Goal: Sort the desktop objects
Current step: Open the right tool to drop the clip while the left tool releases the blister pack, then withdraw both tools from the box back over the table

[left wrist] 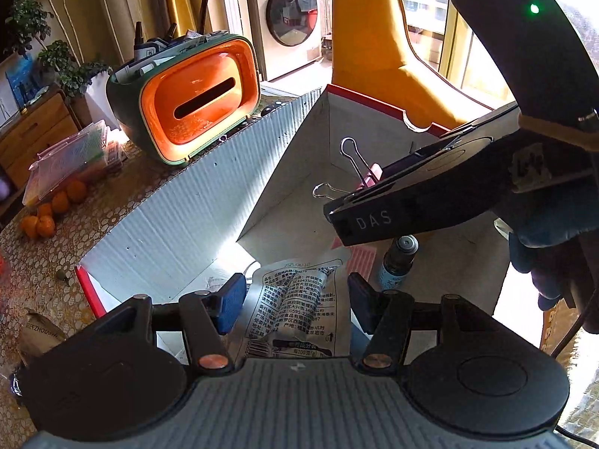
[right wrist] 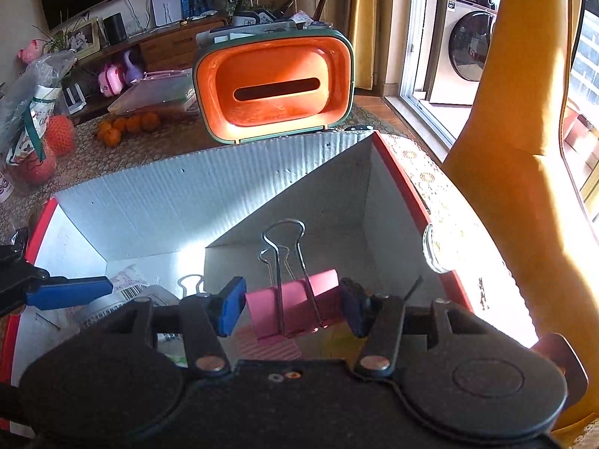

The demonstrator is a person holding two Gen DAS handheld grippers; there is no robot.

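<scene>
Our right hand-held gripper point(right wrist: 294, 308) is closed on the pink binder clip point(right wrist: 295, 308), its blue pads pressing the clip's two ends, the wire handles standing up and forward between them. We hold the clip above the inside of the open cardboard box point(right wrist: 209, 202), toward its right half, with the red-edged right wall point(right wrist: 408, 183) close beside the right finger and the corrugated back wall well ahead. Our left hand-held gripper point(left wrist: 295, 301) hangs over the box's left part with its jaws spread wide and nothing between them; below the gap lies a printed snack packet point(left wrist: 295, 310) on the box floor. Just to the right of the packet a small blue bottle point(left wrist: 398, 262) stands under the right gripper's body, with a pink striped card point(left wrist: 361, 262) beside it. From the right wrist view, a second binder clip's wire loop point(right wrist: 191, 283) shows on the floor near the left pad. Between the two grippers the box's far corner is open floor. Beyond the back wall an orange-and-green tissue box point(right wrist: 275, 88) stands on the table point(right wrist: 123, 153), close to the box edge, and oranges point(right wrist: 127, 125) lie farther left.
</scene>
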